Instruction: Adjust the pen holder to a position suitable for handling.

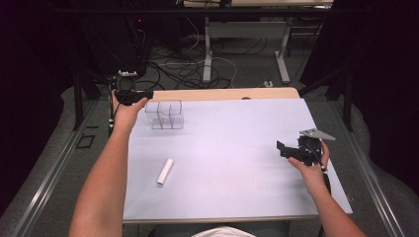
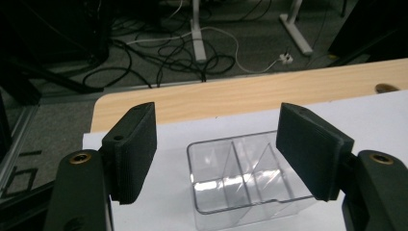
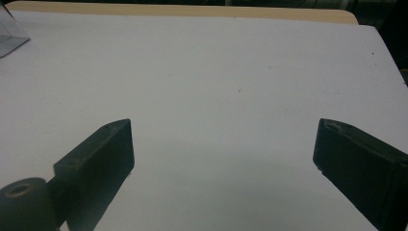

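- The clear plastic box with inner dividers (image 1: 167,115) stands upright on the far left part of the white sheet that covers the table (image 1: 232,148), near the sheet's far edge.
- In the left gripper view the same box (image 2: 243,180) lies between and just beyond the two black jaws; the pads do not press on it, and a gap shows on each side.
- The left gripper (image 1: 148,94) is held at the table's far left corner, just left of the box, its jaws pointing toward it and released, with nothing grasped.
- A bare strip of light wooden tabletop (image 2: 250,96) runs behind the box along the far edge of the sheet.
- A small white cylinder (image 1: 165,171) lies on its side on the sheet, well nearer the person than the box and apart from both grippers.
- The right gripper (image 1: 282,147) is held over the right side of the sheet, well apart from the box; its jaws stand wide and released above bare white sheet, holding nothing.
- Tangled black cables (image 2: 159,53) lie on the grey floor beyond the table.
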Demonstrator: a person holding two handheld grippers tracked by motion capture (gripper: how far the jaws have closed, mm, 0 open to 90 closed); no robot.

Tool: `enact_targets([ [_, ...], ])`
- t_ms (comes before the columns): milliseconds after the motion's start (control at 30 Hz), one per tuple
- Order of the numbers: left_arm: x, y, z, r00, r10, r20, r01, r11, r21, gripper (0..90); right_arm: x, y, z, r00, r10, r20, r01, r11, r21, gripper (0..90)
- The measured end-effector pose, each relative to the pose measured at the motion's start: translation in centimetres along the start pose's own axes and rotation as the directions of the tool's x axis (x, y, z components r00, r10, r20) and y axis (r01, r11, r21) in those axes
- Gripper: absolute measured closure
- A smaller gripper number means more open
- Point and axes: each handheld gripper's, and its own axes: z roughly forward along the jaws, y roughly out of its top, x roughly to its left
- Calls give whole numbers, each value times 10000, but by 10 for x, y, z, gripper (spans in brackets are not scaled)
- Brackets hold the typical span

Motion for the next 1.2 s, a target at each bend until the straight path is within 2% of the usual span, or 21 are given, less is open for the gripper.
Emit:
enact_targets([
  [267, 6, -4, 18, 10000, 29, -88, -23, 9976, 685, 343, -1, -1, 0, 9999, 144, -44, -144, 9999, 82, 66],
  [400, 7, -7, 24, 9996, -199, -203, 218, 9951, 963, 375, -1, -1, 1, 9998, 148, -146, -147, 9999, 73, 67],
  [700, 9, -13, 36, 9977, -659, -175, 679, 9810, 1818, 470, -1, -1, 1, 9996, 163, -243, -161, 9998, 96, 76],
  [833, 10, -15, 40, 9979, -597, -244, 635, 9742, 2167, 491, 0, -1, 1, 9994, 147, -302, -144, 9998, 109, 83],
  [867, 10, -16, 41, 9972, -691, -270, 733, 9735, 2167, 499, 0, -2, 2, 9993, 198, -310, -194, 9997, 135, 84],
  [1033, 12, -18, 41, 9961, -820, -335, 878, 9626, 2562, 595, 0, -1, 2, 9992, 185, -363, -180, 9997, 139, 89],
  [1133, 13, -23, 41, 9945, -1008, -269, 1042, 9693, 2228, 619, 0, -1, 2, 9990, 213, -385, -207, 9997, 151, 93],
  [1200, 14, -26, 42, 9936, -1085, -304, 1126, 9658, 2334, 646, 0, -2, 2, 9989, 219, -405, -213, 9997, 156, 94],
])
